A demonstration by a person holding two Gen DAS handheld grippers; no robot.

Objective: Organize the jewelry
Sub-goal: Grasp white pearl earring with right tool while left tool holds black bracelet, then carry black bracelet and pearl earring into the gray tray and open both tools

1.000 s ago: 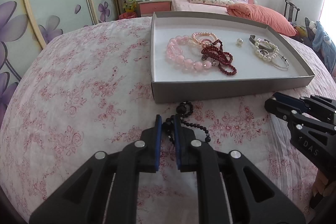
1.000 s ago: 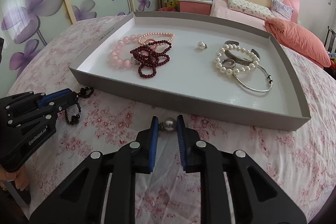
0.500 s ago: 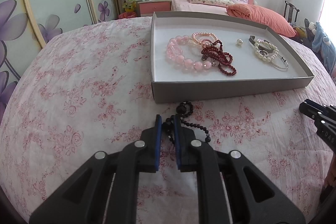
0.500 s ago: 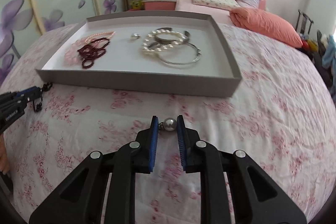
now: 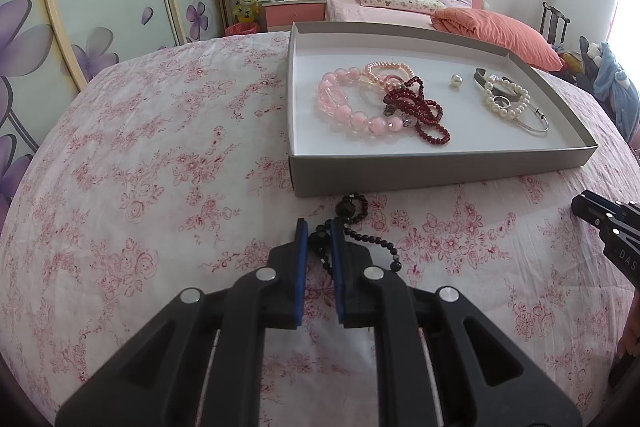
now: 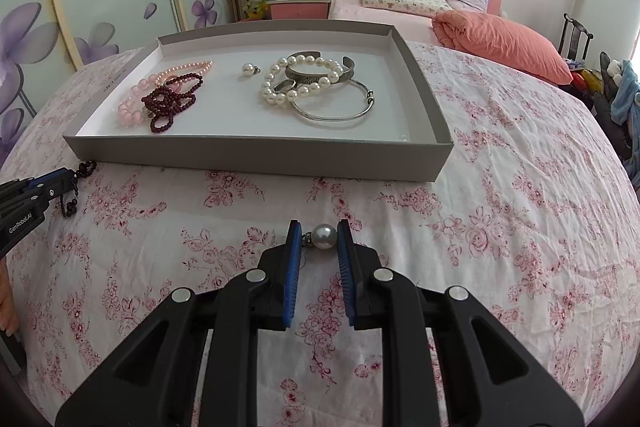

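Ahead of my tongs: tray wall (image 6: 256, 155) blocks low entry. Bare tray floor (image 6: 400, 107) front-right, clear drop from above. Bangle pile (image 6: 320, 87) centre, bead heap (image 6: 168, 99) left, both obstacles.

Left tongs (image 5: 319, 241) and right tongs (image 6: 318, 241) both seem clamped.

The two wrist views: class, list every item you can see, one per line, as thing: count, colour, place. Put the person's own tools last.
tray: one, grey, on the cloth
floral cloth: one, pink-and-white, under everything
pink bead bracelets: two, tray's left part
dark red bead strand: one, over the pink ones
loose pearl: one, white, mid-tray
pearl bracelet: one, white, tray's right part
metal bangles: two, silver, by the pearl bracelet
ring: one, silver, inside the pearl bracelet
black bead strand: one, held before the tray
pearl pendant: one, grey-white, held
left gripper: black, shut on black bead strand
right gripper: black, shut on pearl pendant
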